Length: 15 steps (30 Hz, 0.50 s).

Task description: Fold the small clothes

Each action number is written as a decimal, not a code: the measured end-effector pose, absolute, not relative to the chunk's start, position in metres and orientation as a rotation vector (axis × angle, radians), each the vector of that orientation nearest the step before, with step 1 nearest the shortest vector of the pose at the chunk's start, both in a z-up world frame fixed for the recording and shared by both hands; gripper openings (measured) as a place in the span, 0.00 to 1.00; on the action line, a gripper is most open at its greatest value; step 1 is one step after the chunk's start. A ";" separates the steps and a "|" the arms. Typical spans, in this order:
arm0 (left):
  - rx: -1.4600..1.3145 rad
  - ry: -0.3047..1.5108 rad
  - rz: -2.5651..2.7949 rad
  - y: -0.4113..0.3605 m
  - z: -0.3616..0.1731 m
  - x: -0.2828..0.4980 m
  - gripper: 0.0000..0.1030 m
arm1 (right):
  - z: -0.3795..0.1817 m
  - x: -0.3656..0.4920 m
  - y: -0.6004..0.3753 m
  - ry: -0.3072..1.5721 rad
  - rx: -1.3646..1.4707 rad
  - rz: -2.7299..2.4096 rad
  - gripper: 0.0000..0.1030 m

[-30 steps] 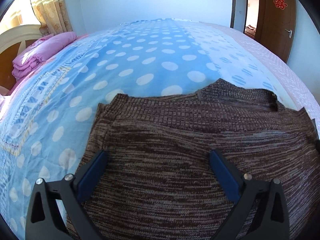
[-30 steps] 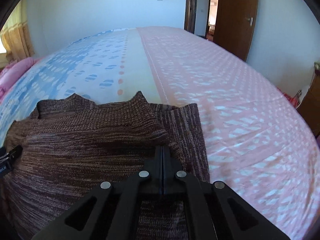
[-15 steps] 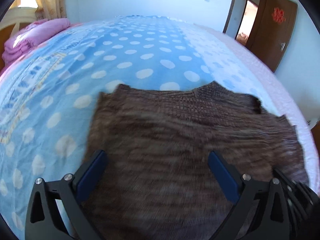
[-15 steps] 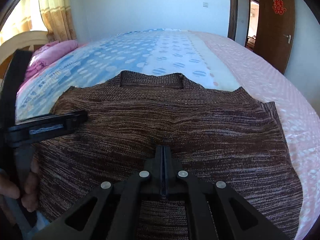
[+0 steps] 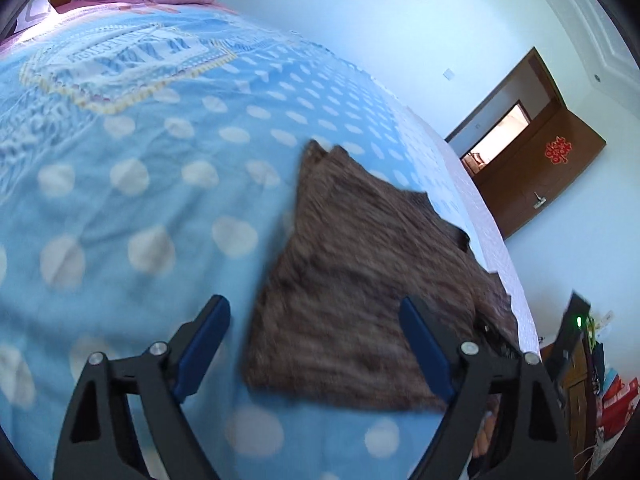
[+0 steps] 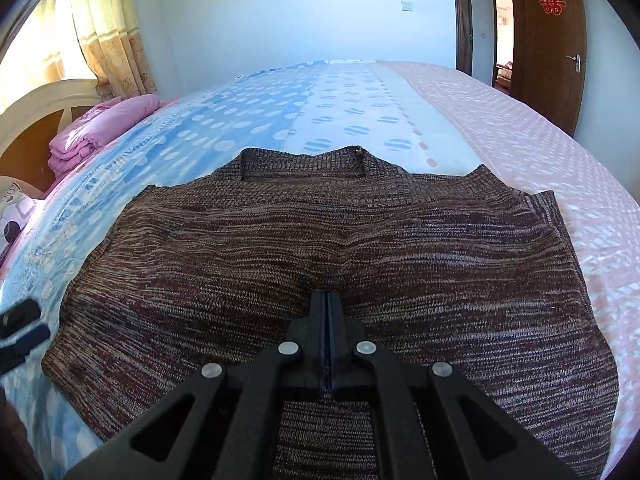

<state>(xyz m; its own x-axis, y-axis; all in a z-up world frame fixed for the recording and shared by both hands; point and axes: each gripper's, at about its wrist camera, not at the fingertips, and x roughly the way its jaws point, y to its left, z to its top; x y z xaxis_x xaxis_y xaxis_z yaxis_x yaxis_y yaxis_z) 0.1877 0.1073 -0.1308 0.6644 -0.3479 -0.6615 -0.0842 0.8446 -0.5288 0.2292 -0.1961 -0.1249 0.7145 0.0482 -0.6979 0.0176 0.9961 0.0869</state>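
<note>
A brown knitted sweater (image 6: 320,248) lies flat on the bed, collar at the far side; it also shows in the left wrist view (image 5: 360,288). My right gripper (image 6: 327,300) is shut, its tips resting on the sweater's middle; whether cloth is pinched between them I cannot tell. My left gripper (image 5: 316,332) is open and empty, above the sweater's left edge, its left finger over the blue sheet. The left gripper's fingertips (image 6: 20,324) show at the left edge of the right wrist view.
The bed has a blue polka-dot sheet (image 5: 140,208) and a pink half (image 6: 540,152). Folded pink bedding (image 6: 100,128) lies by the headboard. A brown door (image 6: 548,40) stands at the right; clutter (image 5: 592,380) sits beside the bed.
My left gripper has swung left off the sweater and tilted, staying open. My right gripper has moved from the sweater's right side to its middle, staying shut.
</note>
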 end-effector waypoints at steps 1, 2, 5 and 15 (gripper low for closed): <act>-0.570 0.852 -0.162 0.106 -0.134 0.187 0.86 | -0.125 0.229 -0.197 0.775 0.090 0.018 0.00; -0.589 0.874 -0.168 0.104 -0.140 0.185 0.86 | -0.125 0.229 -0.197 0.774 0.092 0.019 0.00; -0.572 0.864 -0.149 0.101 -0.139 0.181 0.86 | -0.125 0.229 -0.197 0.773 0.093 0.019 0.00; -0.723 0.859 -0.162 0.103 -0.142 0.152 0.86 | -0.124 0.229 -0.198 0.772 0.097 0.022 0.00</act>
<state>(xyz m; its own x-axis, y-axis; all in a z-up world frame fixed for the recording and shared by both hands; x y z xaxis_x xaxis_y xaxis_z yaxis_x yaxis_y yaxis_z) 0.1518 0.1030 -0.1415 0.6570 -0.4083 -0.6338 -0.1489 0.7539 -0.6399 0.2286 -0.1980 -0.1244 0.7163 0.0558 -0.6955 0.0157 0.9953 0.0959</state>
